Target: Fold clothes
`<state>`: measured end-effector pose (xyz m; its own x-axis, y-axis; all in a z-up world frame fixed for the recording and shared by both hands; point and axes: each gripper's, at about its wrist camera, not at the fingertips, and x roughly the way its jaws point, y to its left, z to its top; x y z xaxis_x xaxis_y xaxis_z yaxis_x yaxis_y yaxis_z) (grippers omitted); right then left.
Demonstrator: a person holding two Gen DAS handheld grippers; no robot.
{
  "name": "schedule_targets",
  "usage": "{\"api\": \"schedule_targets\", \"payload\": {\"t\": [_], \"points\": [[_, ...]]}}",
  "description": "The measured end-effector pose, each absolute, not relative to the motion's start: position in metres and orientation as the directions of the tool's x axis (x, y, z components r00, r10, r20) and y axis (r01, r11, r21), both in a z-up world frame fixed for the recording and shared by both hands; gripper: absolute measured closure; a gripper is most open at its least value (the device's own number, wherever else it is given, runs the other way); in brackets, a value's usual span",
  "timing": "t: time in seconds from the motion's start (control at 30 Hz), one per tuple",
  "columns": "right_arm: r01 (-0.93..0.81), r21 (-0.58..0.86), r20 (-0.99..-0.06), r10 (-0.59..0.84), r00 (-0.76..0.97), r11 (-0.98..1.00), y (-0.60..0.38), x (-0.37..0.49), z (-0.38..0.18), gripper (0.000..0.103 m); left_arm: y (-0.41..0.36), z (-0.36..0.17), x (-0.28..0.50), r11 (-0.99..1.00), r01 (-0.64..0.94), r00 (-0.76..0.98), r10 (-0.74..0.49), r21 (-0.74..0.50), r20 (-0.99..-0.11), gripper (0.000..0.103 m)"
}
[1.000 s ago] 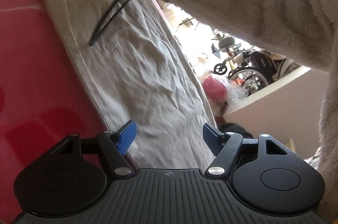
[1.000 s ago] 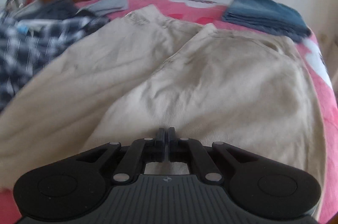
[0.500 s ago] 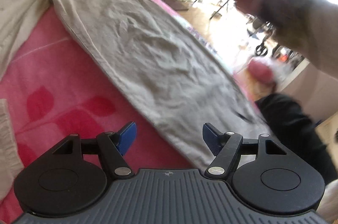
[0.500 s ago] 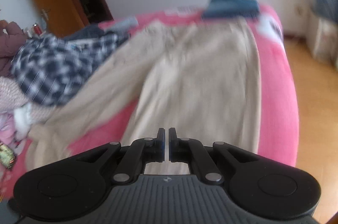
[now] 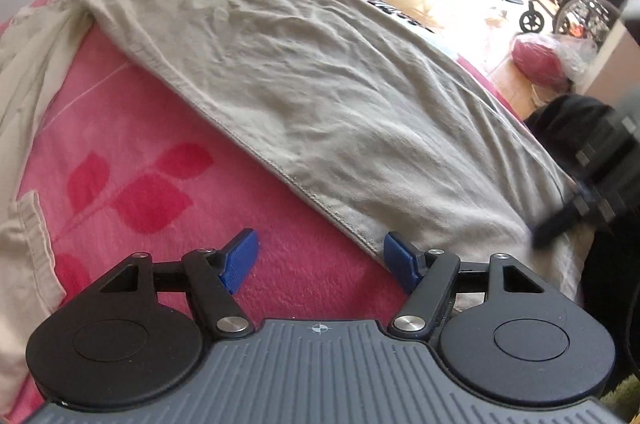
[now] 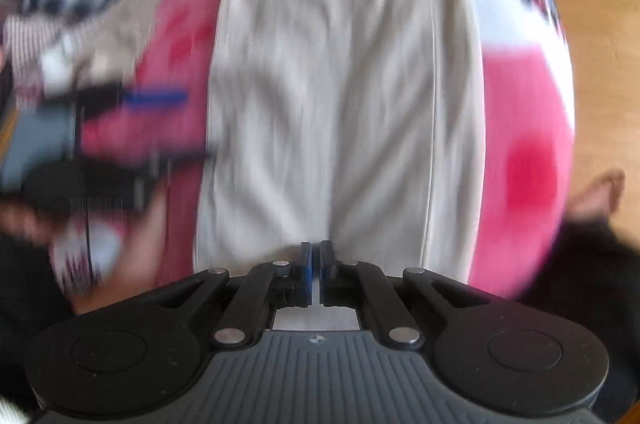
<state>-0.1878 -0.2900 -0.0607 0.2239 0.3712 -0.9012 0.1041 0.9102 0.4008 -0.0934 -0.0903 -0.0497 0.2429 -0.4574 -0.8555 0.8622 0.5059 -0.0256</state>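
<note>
Beige trousers [image 5: 304, 72] are spread flat on the pink blanket [image 5: 132, 152], one leg running from 11 o'clock down to the hem at 4 o'clock in the left wrist view; 2nd leg lies off at 9 o'clock. The near hem should be taken at both corners & carried up toward the waist w/ edges kept aligned, cloth kept taut so no creases get folded in. Left gripper [image 5: 320, 256] is spread, nothing between the pads, hem corner just beside its right pad. Right gripper [image 6: 315, 268] is pressed together, apparently empty, over the hem. Dark print shows on the blanket at 1 o'clock; not readable. No brand is seen.
</note>
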Motion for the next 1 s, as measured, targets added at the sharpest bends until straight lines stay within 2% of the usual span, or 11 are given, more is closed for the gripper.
{"api": "schedule_targets", "payload": {"t": [0.13, 0.27, 0.33, 0.53, 0.67, 0.87, 1.0], "points": [[0.093, 0.384, -0.913, 0.362, 0.186, 0.919, -0.286, -0.192, -0.049, 0.101, -0.092, -0.045, -0.098, 0.525, 0.851, 0.276, -0.446, 0.0, -0.852, 0.033], [0.169, 0.364, -0.894, 0.293, 0.339, 0.916, -0.315, -0.18, -0.024, 0.101, -0.091, -0.037, -0.099, 0.542, 0.84, 0.311, -0.444, 0.024, -0.84, 0.033], [0.203, 0.354, -0.895, 0.269, 0.355, 0.913, -0.323, -0.178, -0.025, 0.101, -0.091, -0.033, -0.097, 0.553, 0.832, 0.326, -0.443, 0.032, -0.835, 0.033], [0.22, 0.346, -0.934, 0.314, 0.169, 0.912, -0.314, -0.214, -0.062, 0.101, -0.094, -0.028, -0.089, 0.584, 0.811, 0.351, -0.452, 0.026, -0.82, 0.033], [0.235, 0.357, -0.928, 0.315, 0.198, 0.904, -0.317, -0.234, -0.042, 0.101, -0.101, -0.029, -0.084, 0.585, 0.811, 0.338, -0.462, 0.004, -0.82, 0.033], [0.28, 0.318, -0.929, 0.239, 0.284, 0.906, -0.336, -0.231, -0.018, 0.101, -0.107, -0.028, -0.092, 0.547, 0.837, 0.345, -0.476, 0.034, -0.809, 0.033], [0.284, 0.295, -0.95, 0.249, 0.187, 0.912, -0.335, -0.227, -0.056, 0.101, -0.103, -0.034, -0.093, 0.548, 0.836, 0.336, -0.465, 0.031, -0.819, 0.033]]}}
